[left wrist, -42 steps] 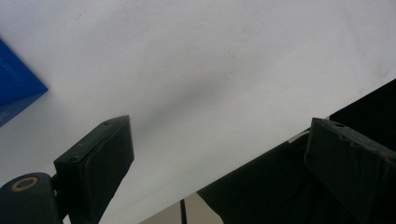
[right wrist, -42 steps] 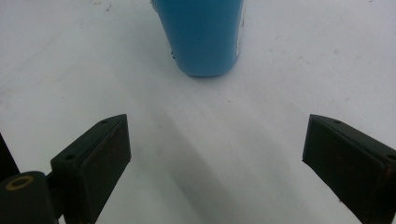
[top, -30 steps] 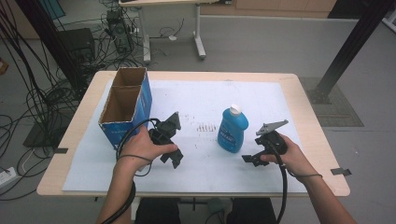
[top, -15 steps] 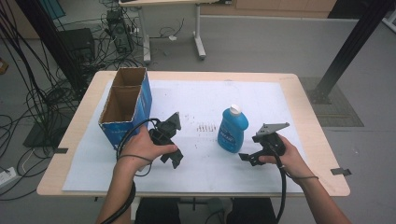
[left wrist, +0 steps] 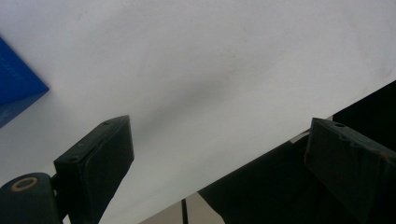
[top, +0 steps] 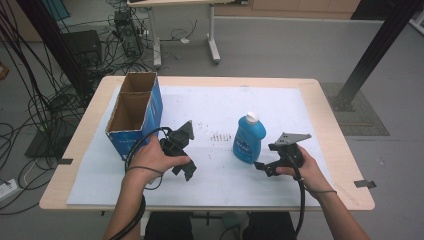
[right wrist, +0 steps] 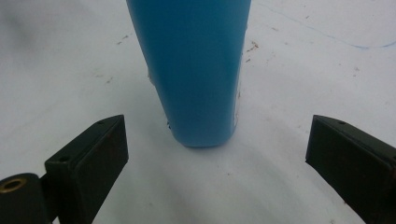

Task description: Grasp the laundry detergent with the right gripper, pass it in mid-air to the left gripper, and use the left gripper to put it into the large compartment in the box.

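While both forearms come in over the near edge of the desk (top: 345, 200), each hand holds a set of tongs above the white sheet (top: 210, 105) that covers most of the top. The left tongs (top: 189, 172) sit near the front of the sheet, just beside the near corner of the cardboard box (top: 132, 117); in the left gripper view their jaws stand spread wide with nothing between them, looking down on bare white sheet, with a blue corner of the box (left wrist: 16, 88) at the left edge. The right tongs (top: 264, 167) point toward the blue bottle (top: 248, 140) from the person's right; the right gripper view shows their jaws spread just as wide, with the bottle (right wrist: 196, 70) ahead and centred between them, its base short of the pads and not touched. Beyond the tongs, the bottle stands upright on the sheet, right of the desk's middle, its white cap (top: 252, 117) on top. A patch of small dark marks (top: 220, 136) lies on the sheet between the bottle and the box. Farther left, the box stands open at the top, split into two compartments, with blue outer walls. Past the desk, on the floor, tangled cables (top: 55, 95) run at the left.
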Demonstrator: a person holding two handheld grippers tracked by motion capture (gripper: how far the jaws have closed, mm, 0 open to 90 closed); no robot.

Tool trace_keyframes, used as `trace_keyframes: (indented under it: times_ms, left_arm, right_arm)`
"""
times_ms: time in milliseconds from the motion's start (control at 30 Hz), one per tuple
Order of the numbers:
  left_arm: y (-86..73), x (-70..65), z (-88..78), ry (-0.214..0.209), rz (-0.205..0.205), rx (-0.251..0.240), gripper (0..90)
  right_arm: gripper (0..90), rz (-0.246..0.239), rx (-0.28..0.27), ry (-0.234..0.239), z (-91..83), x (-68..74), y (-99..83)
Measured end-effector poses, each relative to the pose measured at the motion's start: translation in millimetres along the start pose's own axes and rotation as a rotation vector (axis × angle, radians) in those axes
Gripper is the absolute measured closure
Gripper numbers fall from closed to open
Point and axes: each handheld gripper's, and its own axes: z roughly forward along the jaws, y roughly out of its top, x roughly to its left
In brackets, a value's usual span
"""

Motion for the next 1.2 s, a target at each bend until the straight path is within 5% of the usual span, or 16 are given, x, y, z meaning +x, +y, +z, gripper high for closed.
trace_keyframes:
  times_ms: [800,1200]
  left_arm:
    - [-2.7,0.7,-4.2,0.009,0.003,-0.009,8.3]
    - [-3.8,-1.4,-5.2,0.01,0.006,-0.01,8.3]
  right_arm:
    - [5.9,0.008,-0.152,0.028,11.8,4.0,-0.1]
    - [5.2,0.005,-0.243,-0.003,16.9,5.6,-6.9]
